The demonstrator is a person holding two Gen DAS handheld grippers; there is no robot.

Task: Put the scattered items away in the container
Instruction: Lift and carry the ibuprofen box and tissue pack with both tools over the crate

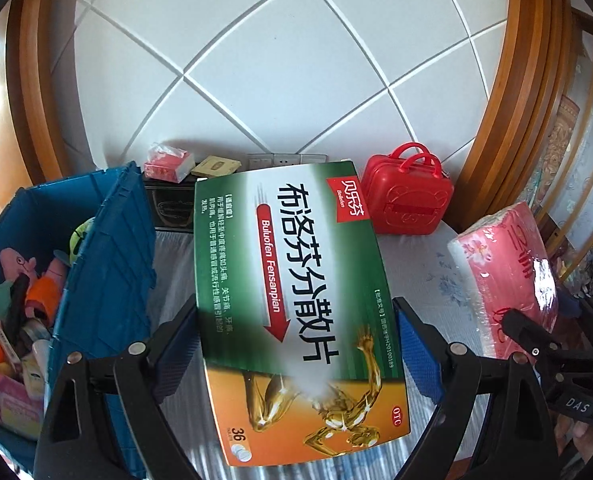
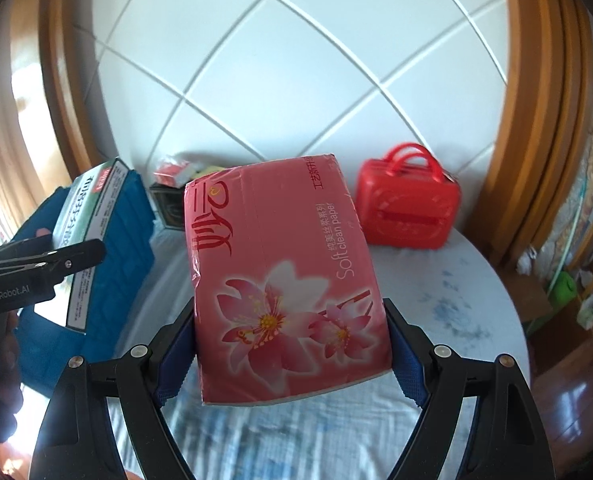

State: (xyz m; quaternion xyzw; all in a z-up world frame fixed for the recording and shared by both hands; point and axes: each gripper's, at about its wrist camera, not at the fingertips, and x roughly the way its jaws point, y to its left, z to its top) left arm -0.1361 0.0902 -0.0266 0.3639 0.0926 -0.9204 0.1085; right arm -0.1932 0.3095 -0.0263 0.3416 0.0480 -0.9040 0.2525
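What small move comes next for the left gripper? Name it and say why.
Probably carry the medicine box left over the blue crate and release it. The left gripper already holds the box lifted, and the open crate sits just beside it, part filled with toys.

A round table (image 2: 476, 300) under a pale cloth printed with blue flowers carries everything; the red toy suitcase (image 1: 406, 196) stands upright on it at the far edge, against the tiled wall; left of the suitcase, also by the wall, a dark box (image 1: 172, 206) lies on the table, with a small red-and-white pack (image 1: 167, 168) and a flat tan packet (image 1: 215, 168) resting on top of it; further left of the suitcase stands the blue crate (image 1: 108, 248), its lid flap raised.
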